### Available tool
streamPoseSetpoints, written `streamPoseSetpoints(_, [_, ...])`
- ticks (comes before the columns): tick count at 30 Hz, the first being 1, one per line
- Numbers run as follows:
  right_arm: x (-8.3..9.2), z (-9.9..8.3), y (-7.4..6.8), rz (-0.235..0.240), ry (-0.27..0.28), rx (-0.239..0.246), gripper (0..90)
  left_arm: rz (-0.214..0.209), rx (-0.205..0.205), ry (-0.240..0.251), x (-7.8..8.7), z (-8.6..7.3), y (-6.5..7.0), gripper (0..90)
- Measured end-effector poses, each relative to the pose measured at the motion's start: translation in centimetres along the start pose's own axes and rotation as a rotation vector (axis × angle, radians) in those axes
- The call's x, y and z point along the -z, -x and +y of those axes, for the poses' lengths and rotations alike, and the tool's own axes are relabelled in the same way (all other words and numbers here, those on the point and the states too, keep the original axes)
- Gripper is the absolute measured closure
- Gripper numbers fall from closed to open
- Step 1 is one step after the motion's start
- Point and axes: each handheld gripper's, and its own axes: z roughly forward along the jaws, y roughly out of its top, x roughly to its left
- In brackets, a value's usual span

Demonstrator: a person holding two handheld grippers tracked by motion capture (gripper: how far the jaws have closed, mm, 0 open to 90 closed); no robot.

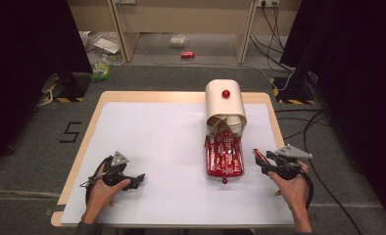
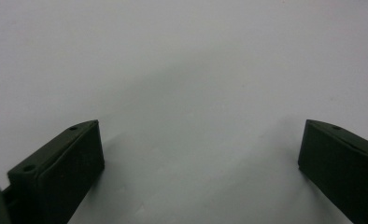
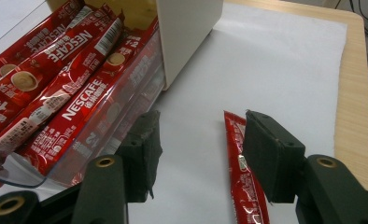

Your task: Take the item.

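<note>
Right hand-held gripper [image 3: 198,154] released, jaws standing apart; 1 red coffee stick [image 3: 240,172] lies flat on the white counter [image 1: 152,137] between them, close against the right pad, lower centre of the right gripper view. I judge the stick just set down beside the clear tray [image 3: 102,126] of sticks. Left hand-held gripper [image 1: 134,180] released, idle at lower left. Next I'd lift clear, then reach into the tray again.

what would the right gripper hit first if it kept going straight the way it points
Probably nothing soon: ahead of the right gripper lies bare white sheet, with the sachet tray just left of its line. Depth is unclear.
</note>
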Motion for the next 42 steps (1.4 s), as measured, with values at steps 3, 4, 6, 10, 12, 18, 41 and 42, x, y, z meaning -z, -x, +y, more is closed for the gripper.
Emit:
streamPoseSetpoints(3, [0.2,-0.1,-0.2,0.004,0.001,0.007,46.8,-0.001,0.0,-0.001,0.0,0.0,0.0,0.0])
streamPoseSetpoints(4, [0.2,-0.1,-0.2,0.004,0.001,0.007,46.8,-0.001,0.0,-0.001,0.0,0.0,0.0,0.0])
streamPoseSetpoints(6, [0.3,-0.1,-0.4,0.005,0.003,0.006,46.1,0.0,-0.001,-0.001,0.0,0.0,0.0,0.0])
streamPoseSetpoints(10, [0.6,-0.3,-0.8,0.004,0.009,0.008,45.1,-0.001,0.0,-0.001,0.0,0.0,0.0,0.0])
streamPoseSetpoints(12, [0.8,-0.4,-0.9,0.007,0.005,0.009,44.2,0.0,0.0,0.0,0.0,0.0,0.0,0.0])
streamPoseSetpoints(18, [1.4,-1.2,-1.2,0.004,0.014,0.015,42.2,0.0,-0.001,-0.001,0.0,0.0,0.0,0.0])
streamPoseSetpoints(41, [2.0,-2.7,-3.6,0.06,0.022,0.058,41.4,-0.001,0.002,0.0,0.0,0.0,0.0,0.0])
streamPoseSetpoints(42, [2.0,-2.7,-3.6,0.06,0.022,0.058,41.4,-0.001,0.002,0.0,0.0,0.0,0.0,0.0])
